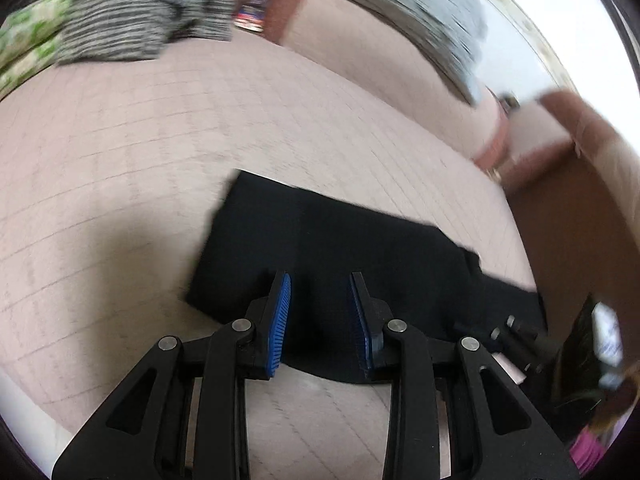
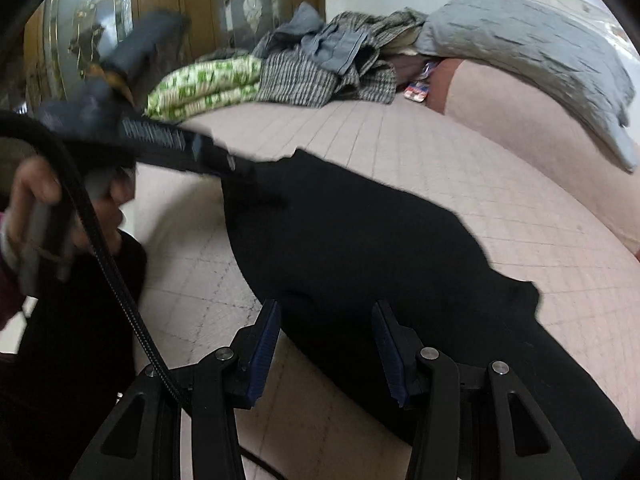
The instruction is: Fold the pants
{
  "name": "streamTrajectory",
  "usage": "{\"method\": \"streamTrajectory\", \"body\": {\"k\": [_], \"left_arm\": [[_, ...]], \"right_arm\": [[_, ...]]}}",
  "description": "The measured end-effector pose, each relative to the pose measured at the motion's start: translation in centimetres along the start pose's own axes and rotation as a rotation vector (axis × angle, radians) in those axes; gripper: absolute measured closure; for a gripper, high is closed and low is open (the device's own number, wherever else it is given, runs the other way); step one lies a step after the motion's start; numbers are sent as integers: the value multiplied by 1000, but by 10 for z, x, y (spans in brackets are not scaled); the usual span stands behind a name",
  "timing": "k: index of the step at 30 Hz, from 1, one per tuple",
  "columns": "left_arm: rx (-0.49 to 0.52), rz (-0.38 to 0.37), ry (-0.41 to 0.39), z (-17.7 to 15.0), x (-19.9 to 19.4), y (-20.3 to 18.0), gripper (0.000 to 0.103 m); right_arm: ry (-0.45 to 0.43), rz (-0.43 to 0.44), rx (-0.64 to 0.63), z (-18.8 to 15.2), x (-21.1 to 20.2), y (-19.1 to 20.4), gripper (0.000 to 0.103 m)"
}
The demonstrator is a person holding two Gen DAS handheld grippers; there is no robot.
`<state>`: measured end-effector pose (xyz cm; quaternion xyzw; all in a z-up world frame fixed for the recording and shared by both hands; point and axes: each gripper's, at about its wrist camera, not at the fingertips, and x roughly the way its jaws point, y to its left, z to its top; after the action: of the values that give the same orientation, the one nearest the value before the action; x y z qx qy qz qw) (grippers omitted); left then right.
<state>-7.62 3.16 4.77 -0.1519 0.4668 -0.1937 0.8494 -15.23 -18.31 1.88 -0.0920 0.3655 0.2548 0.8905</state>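
Pink gridded bed (image 2: 400, 152) carries the black pants (image 2: 340, 248), lying flat mid-mattress. Clothes pile (image 2: 312, 64) sits at the far edge (blurry). Left tool (image 1: 320, 320) and right tool (image 2: 326, 350) both hover over the pants, jaws partly apart, gripping nothing.

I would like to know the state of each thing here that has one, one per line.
Black pants: lying flat on the bed, partly folded, not gripped.
Left gripper: open, nothing held, over the pants.
Right gripper: open, nothing held, over the pants.
Clothes pile: crumpled, unfolded.
Green cloth: folded.
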Motion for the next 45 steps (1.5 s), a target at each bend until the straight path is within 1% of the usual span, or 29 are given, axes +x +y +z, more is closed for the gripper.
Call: {"method": "streamTrajectory", "body": {"k": [1, 2, 3, 5, 6, 8, 11, 12, 13, 14, 15, 16, 17, 19, 21, 23, 25, 26, 27, 28, 30, 32, 33, 34, 37, 39, 41, 43, 45], "left_arm": [[-26, 2, -9, 3, -1, 6, 57], [-55, -18, -15, 5, -2, 12, 54], [-69, -26, -14, 6, -3, 15, 54], [-69, -19, -24, 7, -9, 15, 54], [-60, -16, -41, 8, -13, 15, 54], [-43, -3, -72, 6, -19, 11, 54], [-43, 1, -72, 5, -15, 6, 54], [-42, 4, -60, 8, -12, 2, 54], [-35, 6, -51, 8, -10, -2, 54], [-14, 5, -52, 7, -10, -8, 54], [14, 12, -62, 7, -12, -15, 54], [42, 26, -76, 7, -15, -21, 54], [77, 44, -101, 6, -18, -28, 54], [117, 40, -119, 7, -19, -38, 54], [136, 40, -84, 7, -9, -44, 54], [159, 61, -58, 9, 6, -50, 54], [183, 124, -50, 10, 20, -52, 54], [187, 178, -37, 11, 30, -51, 54], [183, 199, -25, 12, 36, -49, 54], [169, 211, -7, 13, 42, -44, 54], [146, 216, 21, 13, 51, -34, 54], [148, 211, 7, 12, 52, -31, 54], [152, 213, 4, 11, 53, -31, 54], [158, 218, 3, 11, 53, -32, 54], [172, 218, -6, 10, 53, -31, 54], [166, 208, -15, 9, 53, -30, 54], [155, 206, -27, 7, 54, -28, 54], [175, 226, -29, 6, 55, -31, 54], [189, 235, -38, 6, 54, -33, 54]], "right_arm": [[5, -34, -7, -1, 3, 0, 85], [-2, -50, 7, 0, 4, -6, 92], [-21, -9, 63, 3, 1, -12, 97], [-43, 30, 101, 9, -12, -17, 98], [-63, 36, 86, 9, -22, -15, 98], [-64, 39, 83, 10, -26, -13, 98], [12, 18, 80, 1, 4, -9, 96], [33, 29, 101, -4, 12, -7, 87], [8, 46, 121, -6, 9, -6, 77], [0, 75, 133, -7, 4, -4, 70], [7, 125, 149, -6, 0, -5, 60], [8, 140, 155, -6, -6, -6, 59], [-3, 136, 157, -7, -14, -7, 60], [-44, 104, 183, -8, -32, -19, 60], [-86, 19, 243, -6, -42, -43, 60], [-94, -41, 307, -1, -42, -63, 60], [-74, -120, 393, 0, -35, -90, 60], [-57, -160, 417, 1, -30, -98, 60], [-34, -212, 451, 1, -24, -111, 60], [-24, -233, 483, 1, -22, -122, 60], [-1, -226, 581, -2, -11, -148, 60], [14, -157, 651, -4, 3, -164, 60], [20, -77, 678, -5, 14, -170, 70], [28, -42, 676, -1, 22, -170, 85], [10, -99, 559, 4, 14, -157, 92], [-21, -144, 579, 3, 7, -158, 93], [-13, -181, 611, 2, 18, -165, 93], [7, -175, 611, -1, 31, -162, 93], [-5, -181, 596, 4, 24, -158, 92]]}}
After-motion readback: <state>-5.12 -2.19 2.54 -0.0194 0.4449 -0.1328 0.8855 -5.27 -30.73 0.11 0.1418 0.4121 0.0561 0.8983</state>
